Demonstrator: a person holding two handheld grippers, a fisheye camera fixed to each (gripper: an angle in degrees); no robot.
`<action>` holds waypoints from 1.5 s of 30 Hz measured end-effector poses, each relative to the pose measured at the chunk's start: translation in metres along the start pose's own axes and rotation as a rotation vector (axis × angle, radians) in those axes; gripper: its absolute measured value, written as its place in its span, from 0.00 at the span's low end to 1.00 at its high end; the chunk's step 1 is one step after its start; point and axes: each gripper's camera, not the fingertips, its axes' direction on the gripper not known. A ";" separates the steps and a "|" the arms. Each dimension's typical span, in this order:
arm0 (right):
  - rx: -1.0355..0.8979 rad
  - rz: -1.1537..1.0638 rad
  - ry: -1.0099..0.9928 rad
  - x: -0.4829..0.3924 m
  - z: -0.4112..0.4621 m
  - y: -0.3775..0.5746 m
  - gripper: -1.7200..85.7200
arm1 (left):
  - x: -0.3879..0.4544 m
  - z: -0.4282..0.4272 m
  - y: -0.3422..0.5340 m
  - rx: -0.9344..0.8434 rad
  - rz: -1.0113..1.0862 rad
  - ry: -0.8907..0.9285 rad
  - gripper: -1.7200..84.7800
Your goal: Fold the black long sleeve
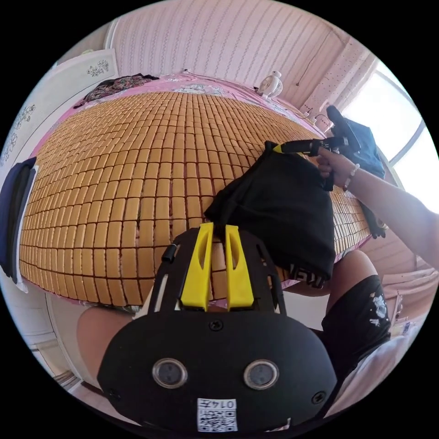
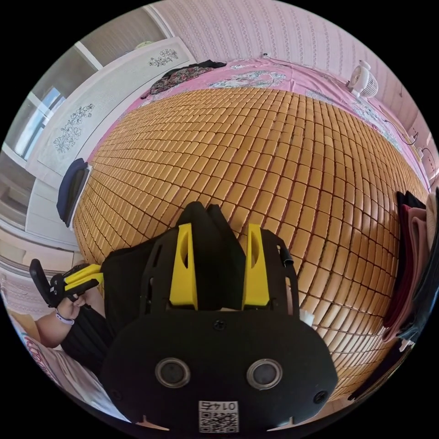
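**Black long sleeve held up over the bamboo mat**

Nearest in the left gripper view, the left claw (image 1: 218, 231) takes the lower centre of the frame, its two yellow jaws close together with only a thin gap, their tips meeting the lower left corner of the black long sleeve (image 1: 283, 215). Whether cloth is actually pinched between them cannot be told from here. Beneath and either side of the claw sit the person's bare knees and black shorts (image 1: 361, 315) (lower right of the frame).

Right of centre the garment hangs as a bunched dark mass, its top edge gripped by the right claw (image 1: 274, 147), whose yellow jaws are pressed together on the fabric. A hand (image 1: 331, 167) with a bead bracelet holds that tool in the upper right.

In the right gripper view, the right claw (image 2: 219, 228) fills the lower centre, and a fold of the black long sleeve (image 2: 215, 256) rises between its yellow jaws, which sit against the cloth on both sides. At the lower left edge the left claw (image 2: 89, 276) shows, jaws nearly together at the garment's far corner, with a hand (image 2: 75, 304) around it.

Behind everything spreads the bamboo mat (image 1: 137, 173) on the bed, pink sheet (image 2: 292, 80) at its far border. A small white fan (image 1: 270, 85) stands at the top, by the striped wall (image 1: 219, 41). Folded clothes (image 2: 411, 256) are stacked at the right edge of the right gripper view.
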 end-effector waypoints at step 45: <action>0.205 -0.725 -0.623 -0.520 -0.055 -0.133 0.13 | -0.241 -0.361 0.214 0.609 -0.406 -0.354 0.11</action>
